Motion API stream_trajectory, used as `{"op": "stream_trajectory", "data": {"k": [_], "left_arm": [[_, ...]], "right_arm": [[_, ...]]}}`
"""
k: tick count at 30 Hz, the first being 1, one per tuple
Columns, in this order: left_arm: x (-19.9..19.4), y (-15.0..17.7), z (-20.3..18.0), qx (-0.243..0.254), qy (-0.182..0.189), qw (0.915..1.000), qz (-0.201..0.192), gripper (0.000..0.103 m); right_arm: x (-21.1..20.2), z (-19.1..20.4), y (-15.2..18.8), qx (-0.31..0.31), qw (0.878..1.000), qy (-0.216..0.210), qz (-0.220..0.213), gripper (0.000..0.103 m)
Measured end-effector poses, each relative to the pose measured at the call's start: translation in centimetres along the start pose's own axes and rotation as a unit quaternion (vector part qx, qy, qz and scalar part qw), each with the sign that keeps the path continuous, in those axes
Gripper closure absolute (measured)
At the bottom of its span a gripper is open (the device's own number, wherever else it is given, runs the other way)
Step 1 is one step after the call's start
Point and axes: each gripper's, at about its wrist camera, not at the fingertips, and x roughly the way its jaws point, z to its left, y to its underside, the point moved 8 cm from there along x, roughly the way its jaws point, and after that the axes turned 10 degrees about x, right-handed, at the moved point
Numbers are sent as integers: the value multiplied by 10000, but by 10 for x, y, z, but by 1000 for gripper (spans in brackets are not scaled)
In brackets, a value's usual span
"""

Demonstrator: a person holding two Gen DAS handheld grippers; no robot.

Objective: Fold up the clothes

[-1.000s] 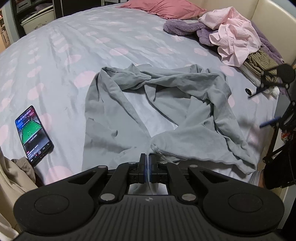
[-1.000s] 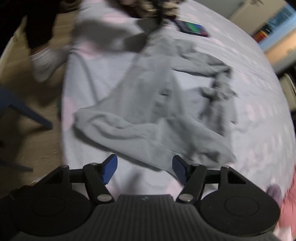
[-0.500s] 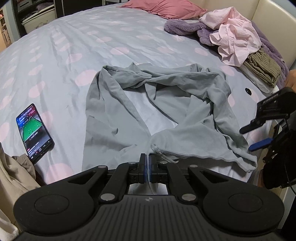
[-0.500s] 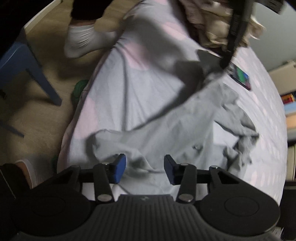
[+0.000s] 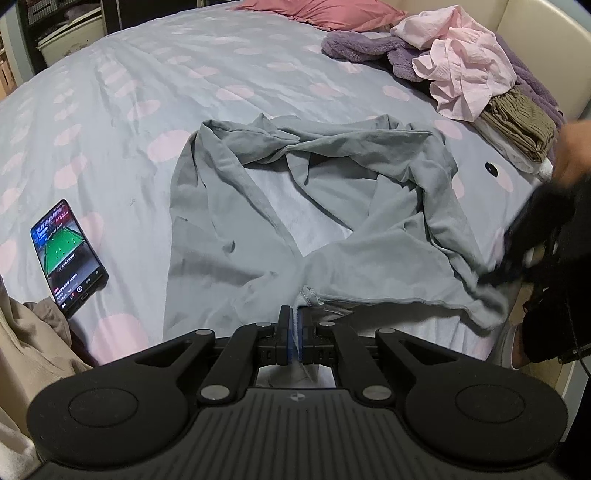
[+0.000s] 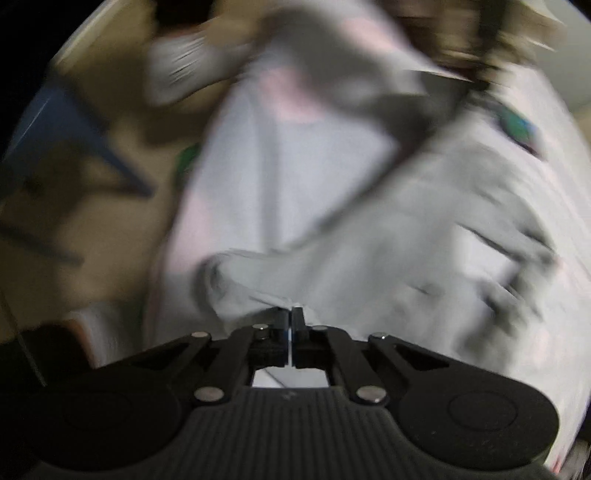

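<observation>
A wide bed (image 5: 229, 74) under a grey sheet with pale pink dots fills the left wrist view. A crumpled grey garment (image 5: 229, 236) lies spread across the middle of it, its lower hem reaching the near edge. The left gripper (image 5: 294, 332) is pinched tight on that near hem, beside a small zip end. The right gripper (image 6: 291, 325) is likewise pressed together on an edge of the same garment (image 6: 388, 258), at its corner near the bed's side; this view is badly blurred. A phone (image 5: 68, 258) with a lit screen lies on the sheet left of the garment, apart from it. At the far right, a pink shirt (image 5: 461, 70) sits on purple fleece (image 5: 369, 48), with an olive folded piece (image 5: 517, 122) just beside them. A pink pillow (image 5: 325, 13) lies at the head.
</observation>
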Motion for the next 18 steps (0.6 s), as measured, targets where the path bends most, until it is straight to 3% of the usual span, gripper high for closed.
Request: {"op": "stream_trajectory", "data": {"k": [4,8,12,18], "left_arm": [[3,5,0,127,-69,9999,54,102],[9,14,-3,402,8,9991,129,100],[16,27,-10,987,-238,9944,303,75],[21,37,-27,1376,-137,9896,385,61]], "right_arm": [[-33,-41,16,1425,9880,510,-306,101],[-35,-52,29,1945,9786,579,-338,101],[-36,-62,42,2437,9670,638,-368,101],[-39,-78,62,3163,9450,723,-410,101]]}}
